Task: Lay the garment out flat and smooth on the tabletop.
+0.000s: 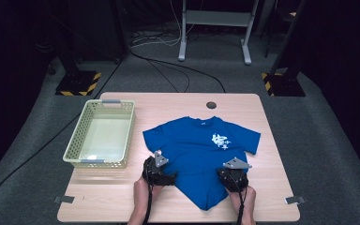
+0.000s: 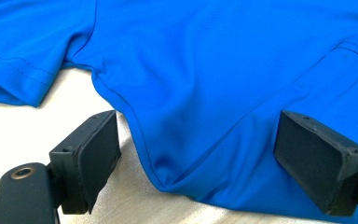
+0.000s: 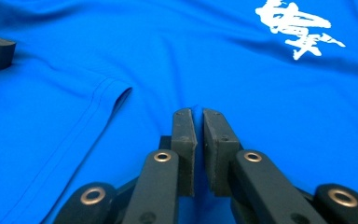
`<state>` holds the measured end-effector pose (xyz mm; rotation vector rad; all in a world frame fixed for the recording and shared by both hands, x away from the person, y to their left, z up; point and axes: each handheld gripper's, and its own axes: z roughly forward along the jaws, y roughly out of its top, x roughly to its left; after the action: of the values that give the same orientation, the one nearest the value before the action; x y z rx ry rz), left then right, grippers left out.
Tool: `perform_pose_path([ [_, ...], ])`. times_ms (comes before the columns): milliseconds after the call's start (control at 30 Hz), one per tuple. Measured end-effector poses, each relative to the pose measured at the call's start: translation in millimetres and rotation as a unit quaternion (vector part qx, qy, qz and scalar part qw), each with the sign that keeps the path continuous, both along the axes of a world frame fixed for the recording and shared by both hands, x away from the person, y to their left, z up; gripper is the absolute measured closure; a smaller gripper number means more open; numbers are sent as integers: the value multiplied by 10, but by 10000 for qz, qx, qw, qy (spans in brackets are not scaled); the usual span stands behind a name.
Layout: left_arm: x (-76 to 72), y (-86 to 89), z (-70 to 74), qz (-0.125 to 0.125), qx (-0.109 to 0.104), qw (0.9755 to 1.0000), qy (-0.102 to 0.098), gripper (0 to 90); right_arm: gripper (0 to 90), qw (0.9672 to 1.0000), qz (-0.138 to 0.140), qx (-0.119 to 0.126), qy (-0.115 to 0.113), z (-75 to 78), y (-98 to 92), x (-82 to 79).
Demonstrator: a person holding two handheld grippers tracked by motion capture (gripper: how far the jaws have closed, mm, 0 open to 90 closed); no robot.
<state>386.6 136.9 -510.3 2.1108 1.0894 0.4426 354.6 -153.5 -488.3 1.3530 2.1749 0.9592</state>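
Tongs, two pairs, both at the near part of the blue T-shirt (image 1: pixel 201 157). Right gripper (image 3: pixel 199 135): jaws drawn together with the barest slit between them; whether a pinch of cloth sits in that slit cannot be told, though shirt fabric lies all round the tips. Left gripper (image 2: pixel 196 154): jaws spread wide, pads off the cloth, with the shirt's side edge and a small buckle of fabric lying between them; nothing gripped.

T-shirt: spread flat on the wooden table (image 1: pixel 272 197), print side up, collar toward the far edge, hem toward the near edge and skewed to a point near the middle. Long axis runs near to far. White print (image 1: pixel 220 140) on the chest, right of centre.

Relation governing the next move: the garment lies straight ahead of both grippers, toward the far side; each pair sits at its own side of the lower body, left gripper (image 1: pixel 157 171) at the left edge, right gripper (image 1: pixel 233 176) at the right.

View differences: left gripper view gives the bare table beneath the edge and the left sleeve hem; right gripper view gives the print and a stitched fold; high view gives the whole layout.

Surroundings: pale mesh basket (image 1: pixel 77 152), on the table to the left, apart from the shirt.
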Motion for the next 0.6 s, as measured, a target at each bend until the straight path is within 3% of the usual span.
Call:
perform_pose_path([
  [600, -1, 0, 0, 16, -6, 10000, 3, 143, 846, 9997, -40, 233, -85, 137, -174, -169],
])
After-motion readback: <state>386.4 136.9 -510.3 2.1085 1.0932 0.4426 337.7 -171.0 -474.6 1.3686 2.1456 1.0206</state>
